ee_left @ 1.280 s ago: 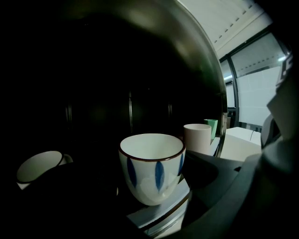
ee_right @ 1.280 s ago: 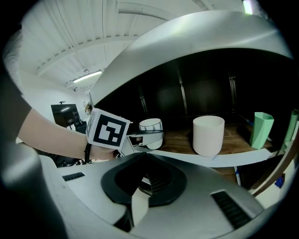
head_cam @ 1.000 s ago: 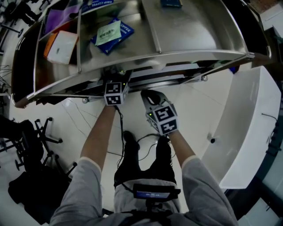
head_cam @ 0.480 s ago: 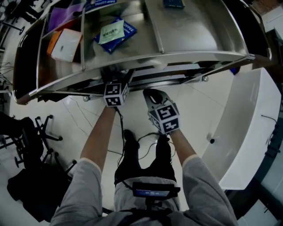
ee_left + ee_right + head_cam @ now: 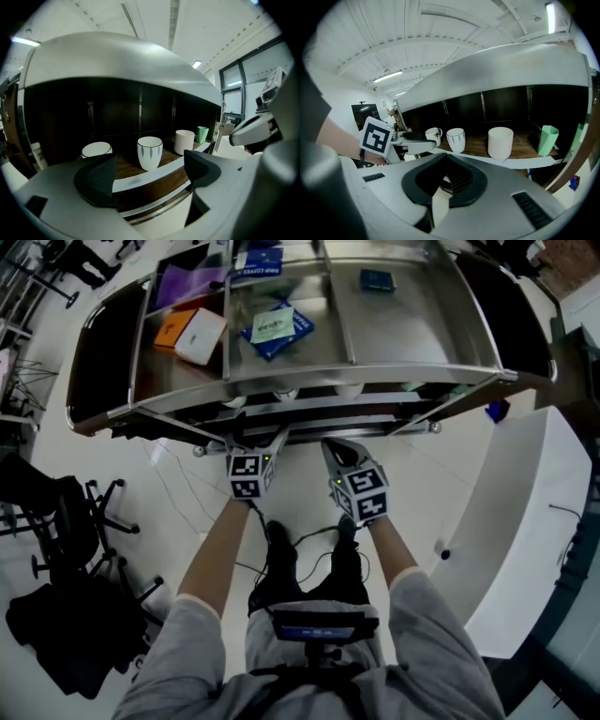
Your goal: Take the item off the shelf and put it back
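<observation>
A white cup with blue leaf marks stands upright on the wooden lower shelf. My left gripper is in front of that shelf, open. The cup shows between its jaws but stands beyond them, untouched. My right gripper hangs beside the left one, a little back from the shelf. Its dark pads are together with nothing between them. From the head view the cups are hidden under the metal top.
A white mug with a red pattern, a plain white cup and a green cup share the lower shelf. The metal top tray holds a blue packet and boxes. A white counter is at right, chairs at left.
The head view has drawn back, so more of the shelf unit shows. Both grippers now sit lower in the frame, slightly clear of the shelf's front edge. Neither holds anything.
</observation>
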`<state>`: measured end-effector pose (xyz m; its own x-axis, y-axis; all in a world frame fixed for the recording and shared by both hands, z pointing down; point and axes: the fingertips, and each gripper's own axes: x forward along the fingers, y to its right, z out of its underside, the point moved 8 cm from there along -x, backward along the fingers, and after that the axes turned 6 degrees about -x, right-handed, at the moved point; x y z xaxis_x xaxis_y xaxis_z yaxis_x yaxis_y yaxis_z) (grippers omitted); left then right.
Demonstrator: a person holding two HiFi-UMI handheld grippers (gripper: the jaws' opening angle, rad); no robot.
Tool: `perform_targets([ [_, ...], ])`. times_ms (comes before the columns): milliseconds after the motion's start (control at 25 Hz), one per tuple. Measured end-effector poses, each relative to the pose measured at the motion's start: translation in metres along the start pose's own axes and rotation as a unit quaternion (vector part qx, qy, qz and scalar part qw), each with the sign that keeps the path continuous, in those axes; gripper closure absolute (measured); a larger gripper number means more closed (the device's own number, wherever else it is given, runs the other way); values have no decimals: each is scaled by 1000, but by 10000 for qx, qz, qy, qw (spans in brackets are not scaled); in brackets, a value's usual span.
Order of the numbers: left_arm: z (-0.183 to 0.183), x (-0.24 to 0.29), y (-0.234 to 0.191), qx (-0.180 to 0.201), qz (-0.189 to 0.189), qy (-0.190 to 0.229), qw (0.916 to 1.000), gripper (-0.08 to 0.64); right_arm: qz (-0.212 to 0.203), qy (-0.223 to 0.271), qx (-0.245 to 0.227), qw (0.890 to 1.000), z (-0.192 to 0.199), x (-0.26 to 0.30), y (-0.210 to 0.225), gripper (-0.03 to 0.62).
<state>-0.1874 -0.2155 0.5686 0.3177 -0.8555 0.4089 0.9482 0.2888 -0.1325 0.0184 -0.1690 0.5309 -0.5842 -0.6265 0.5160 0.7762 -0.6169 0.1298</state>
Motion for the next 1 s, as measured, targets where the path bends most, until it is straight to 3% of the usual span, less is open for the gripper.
perform_targets([
  [360,-33,-94,15,-47,-168,106,9998,128,-85,118,-178,9997,-17,-48,-12,583],
  [720,-44,-169,25,-15,-670,197,9976,371,84,298,-93,9995,-18,-94,-13,583],
  [880,-40,-197,21,-155,-937,199,9953,553,300,369,-61,9988,-13,-109,-13,583],
  [1000,-32,-213,20,-262,-947,112,9951,554,418,381,31,9984,-5,-122,-10,583],
])
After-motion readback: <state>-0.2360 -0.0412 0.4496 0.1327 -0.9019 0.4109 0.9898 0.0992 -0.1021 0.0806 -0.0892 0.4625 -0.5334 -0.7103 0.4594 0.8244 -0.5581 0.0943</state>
